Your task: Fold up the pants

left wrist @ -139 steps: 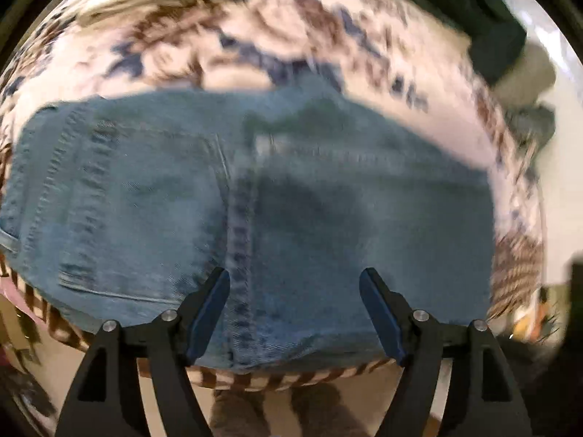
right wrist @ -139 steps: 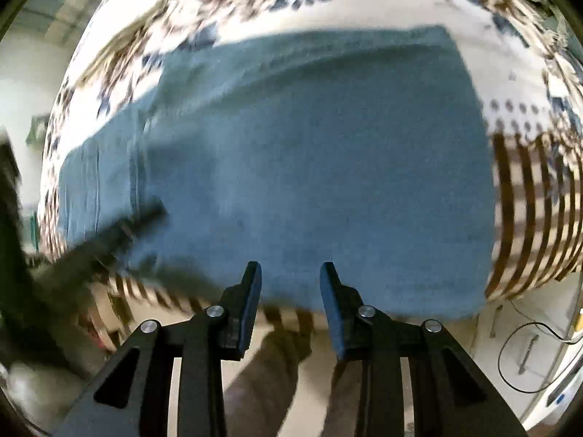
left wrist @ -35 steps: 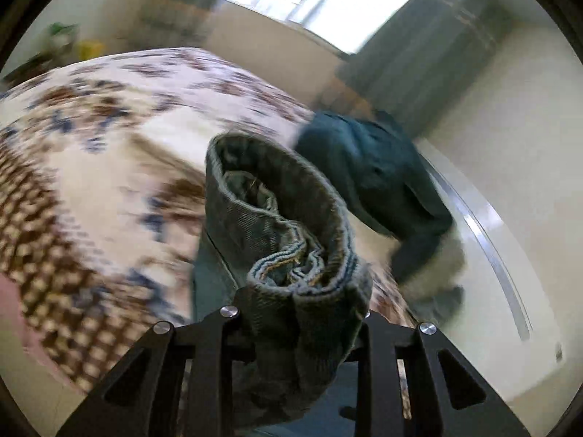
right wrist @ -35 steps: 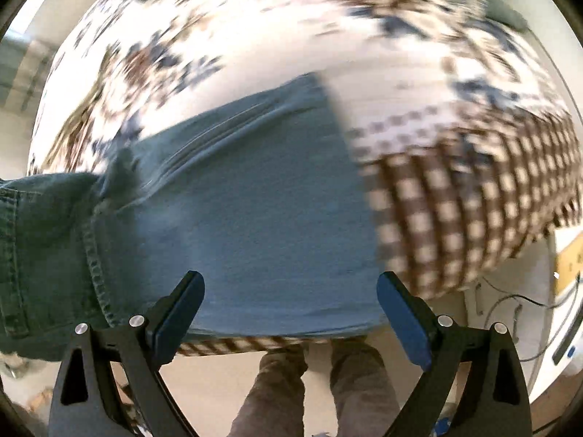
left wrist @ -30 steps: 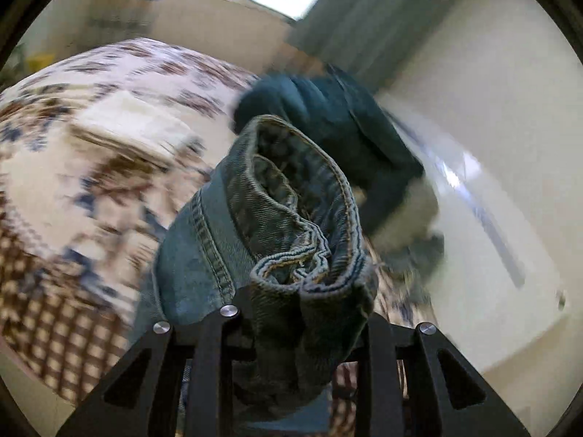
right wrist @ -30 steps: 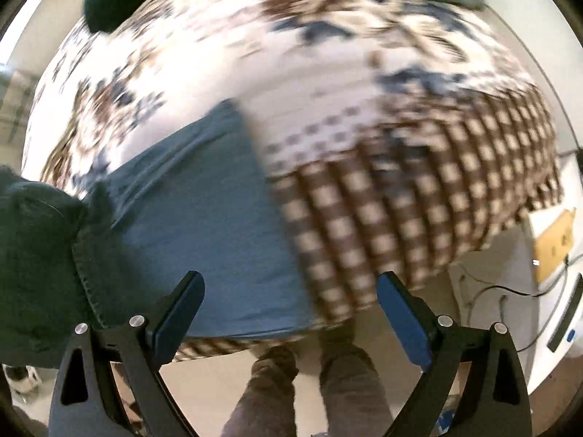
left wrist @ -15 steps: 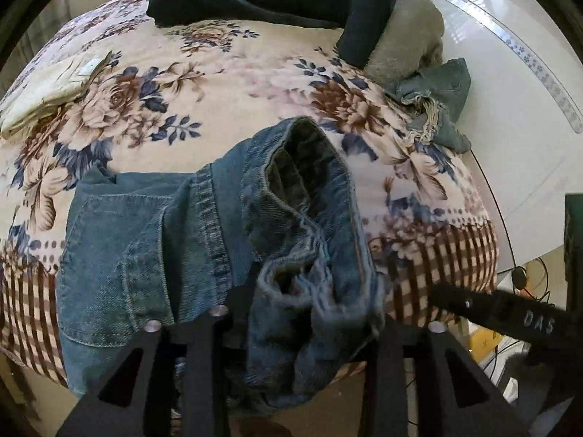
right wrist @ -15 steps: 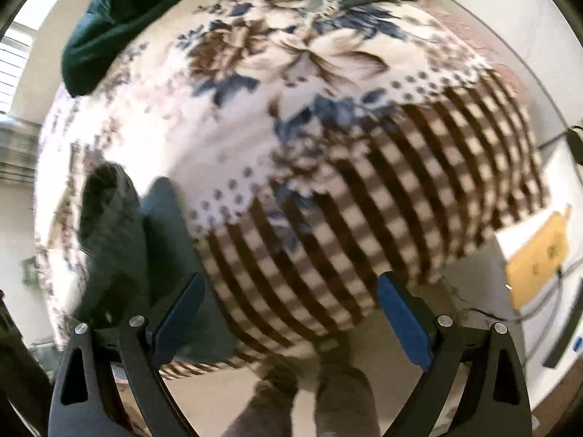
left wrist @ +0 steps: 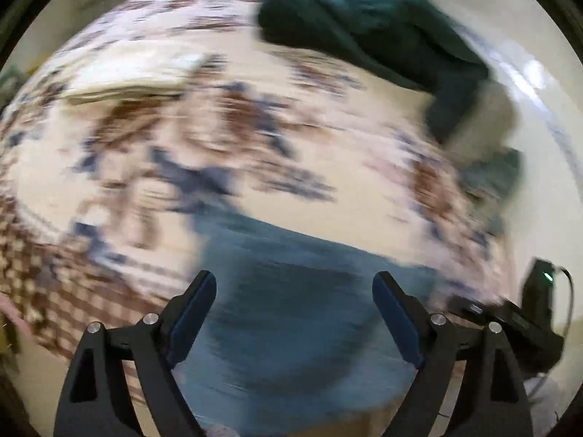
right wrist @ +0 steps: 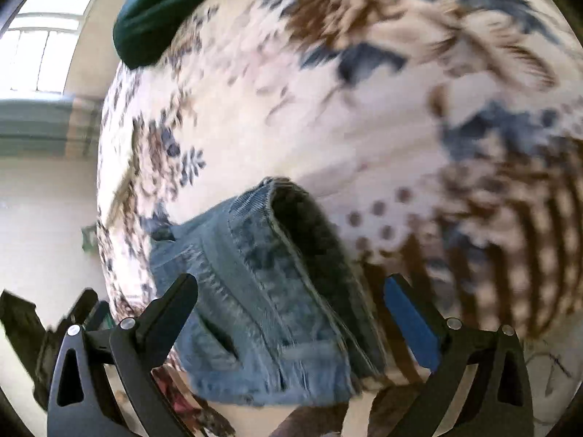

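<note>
In the left wrist view, the left claw [left wrist: 294,313] was held wide apart with nothing between its blue-padded fingers [left wrist: 191,309]. Just beyond it, the folded jeans [left wrist: 291,291] were spread flat at the near edge of the bed [left wrist: 218,127], heavily blurred. At the right edge, a black device with a green light [left wrist: 539,291] was seen. In the right wrist view, the right claw [right wrist: 291,313] was likewise spread wide and empty, with the jeans [right wrist: 269,291] lying below and between its fingers, the folded edge raised at the bed's [right wrist: 328,109] near left part. Farther back, a cream folded cloth [left wrist: 135,73] was seen at the far left, and a dark green garment [left wrist: 368,32] was heaped at the far right beside a grey one [left wrist: 488,120].
</note>
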